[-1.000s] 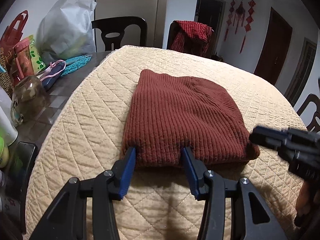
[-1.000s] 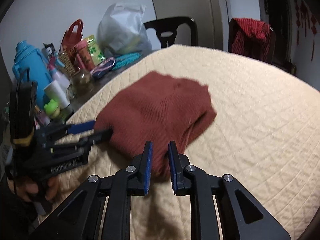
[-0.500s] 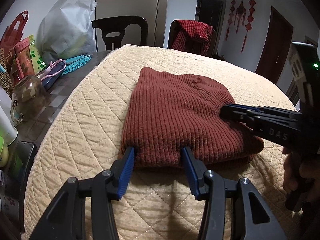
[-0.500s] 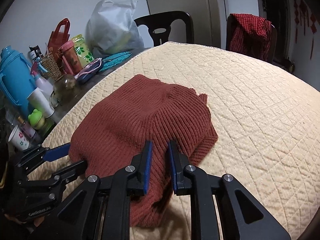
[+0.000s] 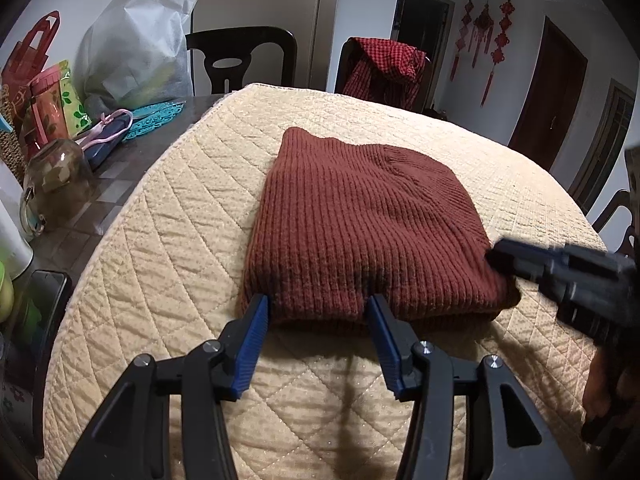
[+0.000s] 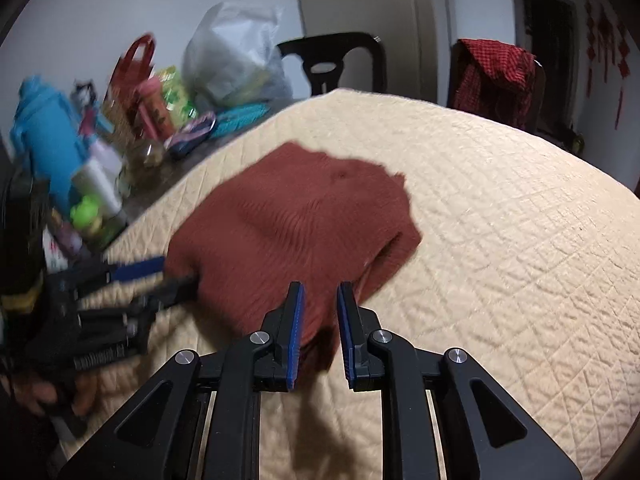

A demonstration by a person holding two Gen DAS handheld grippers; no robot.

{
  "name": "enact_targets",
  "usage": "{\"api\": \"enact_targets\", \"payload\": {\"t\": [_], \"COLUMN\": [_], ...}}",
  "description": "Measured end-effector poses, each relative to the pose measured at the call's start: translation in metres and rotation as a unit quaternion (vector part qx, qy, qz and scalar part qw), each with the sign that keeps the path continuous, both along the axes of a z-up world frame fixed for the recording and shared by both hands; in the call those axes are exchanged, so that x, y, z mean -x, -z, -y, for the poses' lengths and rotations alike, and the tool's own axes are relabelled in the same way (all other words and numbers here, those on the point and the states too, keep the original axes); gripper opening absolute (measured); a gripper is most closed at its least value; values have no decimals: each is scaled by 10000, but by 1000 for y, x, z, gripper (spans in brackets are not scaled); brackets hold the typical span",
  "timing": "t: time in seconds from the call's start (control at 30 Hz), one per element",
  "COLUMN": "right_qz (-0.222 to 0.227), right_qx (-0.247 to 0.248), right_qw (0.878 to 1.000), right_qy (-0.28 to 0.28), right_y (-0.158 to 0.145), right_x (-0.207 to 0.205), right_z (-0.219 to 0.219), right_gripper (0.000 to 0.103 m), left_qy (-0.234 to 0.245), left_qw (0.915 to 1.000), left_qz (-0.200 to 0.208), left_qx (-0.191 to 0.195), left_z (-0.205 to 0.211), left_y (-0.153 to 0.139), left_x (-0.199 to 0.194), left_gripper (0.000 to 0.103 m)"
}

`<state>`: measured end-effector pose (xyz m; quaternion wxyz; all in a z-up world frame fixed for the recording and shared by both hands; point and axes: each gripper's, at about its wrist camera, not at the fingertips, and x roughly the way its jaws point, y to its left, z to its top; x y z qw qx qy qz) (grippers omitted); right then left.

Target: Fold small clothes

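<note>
A folded rust-brown ribbed knit garment (image 5: 360,224) lies on the quilted beige cover (image 5: 160,280). My left gripper (image 5: 316,306) is open, its blue-padded fingers at the garment's near edge, one on each side of a fold. My right gripper (image 6: 320,292) stands a little open at the garment's (image 6: 296,232) near right corner, holding nothing. The right gripper also shows at the right of the left wrist view (image 5: 500,258), touching the garment's right corner. The left gripper shows at the left of the right wrist view (image 6: 168,272).
A dark table strip at the left holds a grey bag (image 5: 136,60), a glass jar (image 5: 56,180), a teal mat (image 5: 156,114), a blue flask (image 6: 48,136) and small bottles. Two dark chairs (image 5: 240,60) stand behind; a red checked cloth (image 5: 384,72) hangs on one.
My right gripper has pulled back from over the garment to its right corner and its fingers have parted slightly. The left gripper has stayed at the near edge.
</note>
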<state>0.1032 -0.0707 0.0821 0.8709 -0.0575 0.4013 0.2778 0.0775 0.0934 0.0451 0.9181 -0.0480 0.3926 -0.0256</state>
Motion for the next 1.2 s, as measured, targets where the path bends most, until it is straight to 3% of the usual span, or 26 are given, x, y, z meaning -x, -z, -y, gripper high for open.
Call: {"api": "enact_targets", "payload": {"t": [0.27,0.6,0.77,1.07,1.2], "right_qz": [-59,-216,-230,-82,-176], "right_qx": [182,329,452,793,850], "right_qw": [9998,9992,9987,9968,9962], "right_qy": [-60,3,-43,-60,1], "right_y": [8,13,14,14,22], "right_x": [9,23,45,64,61], "right_z": [6,18,27,31,32], "right_gripper": [17,18,29,32,36], "left_qy": [14,-65,-64,-155,-90], "left_qw": [9995,9992,9988,9983,9980], "left_qz": [-325,-370,-363,-463,-473], "left_qx": [-25,-140,-326,-322,-403], "left_z": [1,2,5,1,5], "left_y": [9,8,3,9,11], "left_x": [0,20,37,52,49], "left_gripper": [54,54,54,59,67]}}
